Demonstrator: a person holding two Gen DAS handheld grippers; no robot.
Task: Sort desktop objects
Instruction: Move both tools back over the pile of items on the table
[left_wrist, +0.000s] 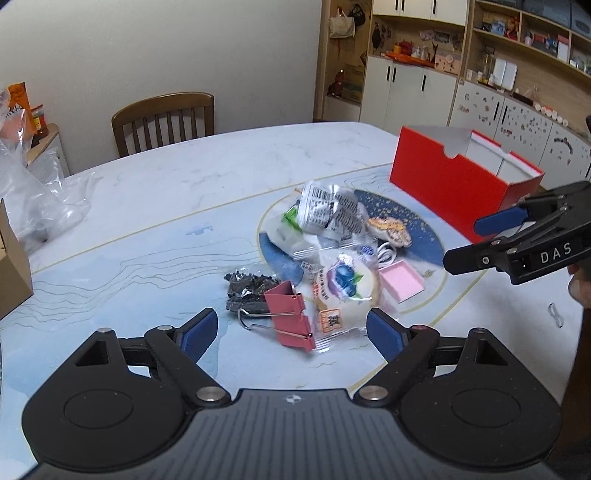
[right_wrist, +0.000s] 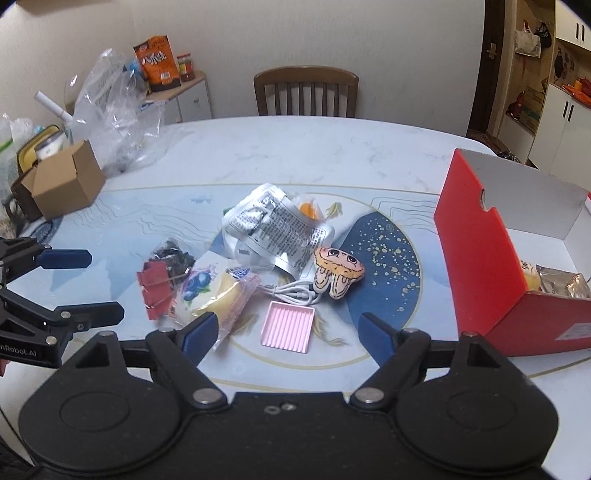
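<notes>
both claws open above the pile, next pick not yet made

the left gripper (left_wrist: 291, 334) is held with its jaws spread wide and nothing between them, just short of the red binder clip (left_wrist: 290, 319) and the wrapped blueberry cake (left_wrist: 347, 286). the right gripper (right_wrist: 286, 332) is likewise released and empty, with the pink tray (right_wrist: 288, 326) lying in line with the gap between its fingers, not touched.

the unsorted things are gathered near the middle of the tabletop (right_wrist: 295, 147): a silver foil packet (right_wrist: 273, 225), a cartoon plush (right_wrist: 338, 271), a white cable (right_wrist: 291, 290) and a bag of dark snack pieces (left_wrist: 249, 288). the red box (right_wrist: 480, 258) is set toward the right edge, open, with a foil packet and something yellow already seen inside.

the step in hand is judged to be an approach for a fresh pick. for the next move, a claw is to be lowered over one item, probably the clip or the tray, and closed on it alone, so that overlapping wrappers are not dragged along.
</notes>
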